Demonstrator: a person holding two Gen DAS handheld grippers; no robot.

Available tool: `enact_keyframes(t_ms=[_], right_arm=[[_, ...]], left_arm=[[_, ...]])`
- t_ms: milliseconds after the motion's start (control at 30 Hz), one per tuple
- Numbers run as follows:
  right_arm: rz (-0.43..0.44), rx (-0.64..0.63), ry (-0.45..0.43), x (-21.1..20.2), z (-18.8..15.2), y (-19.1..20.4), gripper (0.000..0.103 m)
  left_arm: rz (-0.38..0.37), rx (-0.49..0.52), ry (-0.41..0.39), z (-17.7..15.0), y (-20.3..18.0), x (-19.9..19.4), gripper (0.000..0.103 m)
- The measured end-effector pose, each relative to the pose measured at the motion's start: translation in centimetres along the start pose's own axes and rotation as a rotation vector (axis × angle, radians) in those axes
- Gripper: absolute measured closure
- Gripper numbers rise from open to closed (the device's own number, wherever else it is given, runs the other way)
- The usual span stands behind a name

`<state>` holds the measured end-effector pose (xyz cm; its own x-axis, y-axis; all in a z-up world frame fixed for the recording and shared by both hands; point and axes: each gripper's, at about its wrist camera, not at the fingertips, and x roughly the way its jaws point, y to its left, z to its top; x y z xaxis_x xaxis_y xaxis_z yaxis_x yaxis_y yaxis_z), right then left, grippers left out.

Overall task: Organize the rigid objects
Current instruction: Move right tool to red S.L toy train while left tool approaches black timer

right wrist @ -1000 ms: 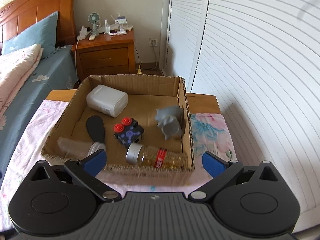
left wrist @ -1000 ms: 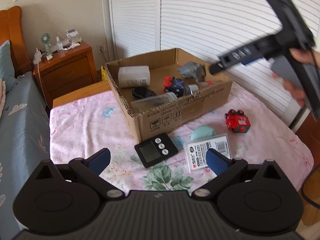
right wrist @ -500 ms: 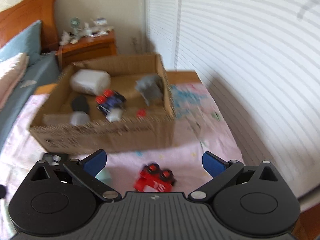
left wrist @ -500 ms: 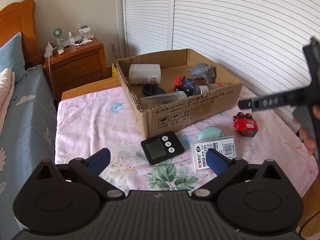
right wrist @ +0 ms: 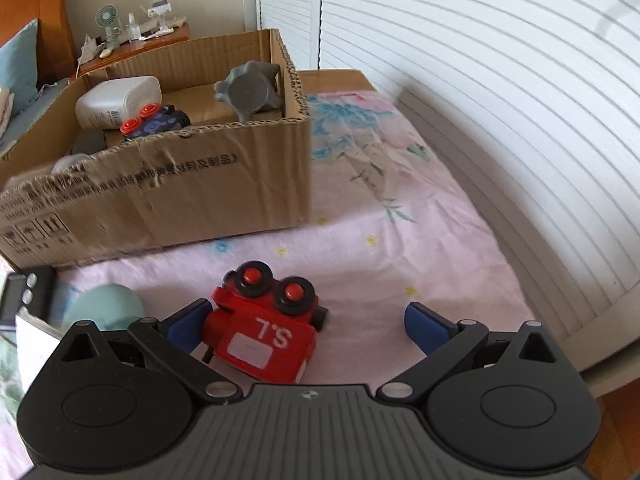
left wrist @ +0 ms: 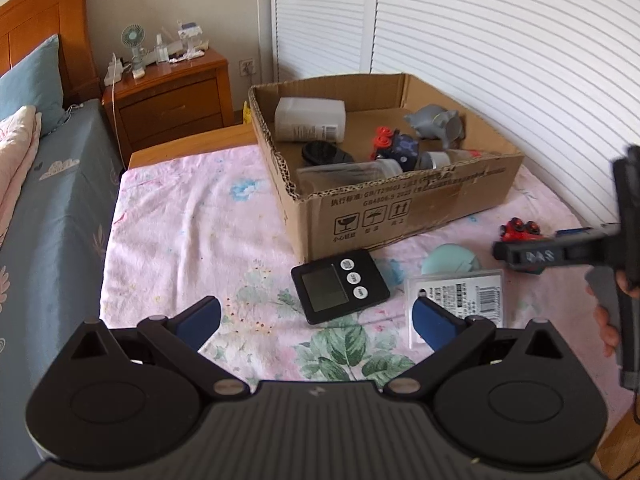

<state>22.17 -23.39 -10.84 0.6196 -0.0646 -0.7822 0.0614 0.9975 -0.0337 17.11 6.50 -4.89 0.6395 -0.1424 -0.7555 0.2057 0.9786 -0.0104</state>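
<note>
A cardboard box on the pink floral cloth holds a white bottle, a grey toy, a dark toy with red knobs and other items. In front of it lie a black timer, a teal object, a labelled card pack and a red toy car. My right gripper is open, low over the red car, which sits between its fingers beside the left one. My left gripper is open and empty, above the cloth near the timer.
A wooden nightstand with a small fan stands at the back left, beside a bed with blue bedding. White louvred doors run along the right. The cloth's right edge drops off near the doors.
My right gripper has come down from above the box to the red toy car in front of it. My left gripper has drawn back and turned slightly, staying open.
</note>
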Motion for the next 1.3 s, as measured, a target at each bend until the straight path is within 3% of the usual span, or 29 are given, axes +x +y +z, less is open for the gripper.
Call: enact_keyframes(t_ms=[367, 633, 1300], right_arm=[[0.012, -0.009, -0.049, -0.6, -1.3, -0.8, 0.000], [0.033, -0.031, -0.057, -0.6, -1.4, -1.1, 0.000], [0.045, -0.042, -0.074, -0.7, -1.8, -1.2, 0.000]], left_arm=[[0.020, -0.063, 0.055, 2.1, -0.9, 5.8, 0.002], [0.065, -0.107, 0.113, 1.7, -1.1, 9.6, 0.002], [0.061, -0.077, 0.045, -0.3, 0.8, 8.4, 0.000]])
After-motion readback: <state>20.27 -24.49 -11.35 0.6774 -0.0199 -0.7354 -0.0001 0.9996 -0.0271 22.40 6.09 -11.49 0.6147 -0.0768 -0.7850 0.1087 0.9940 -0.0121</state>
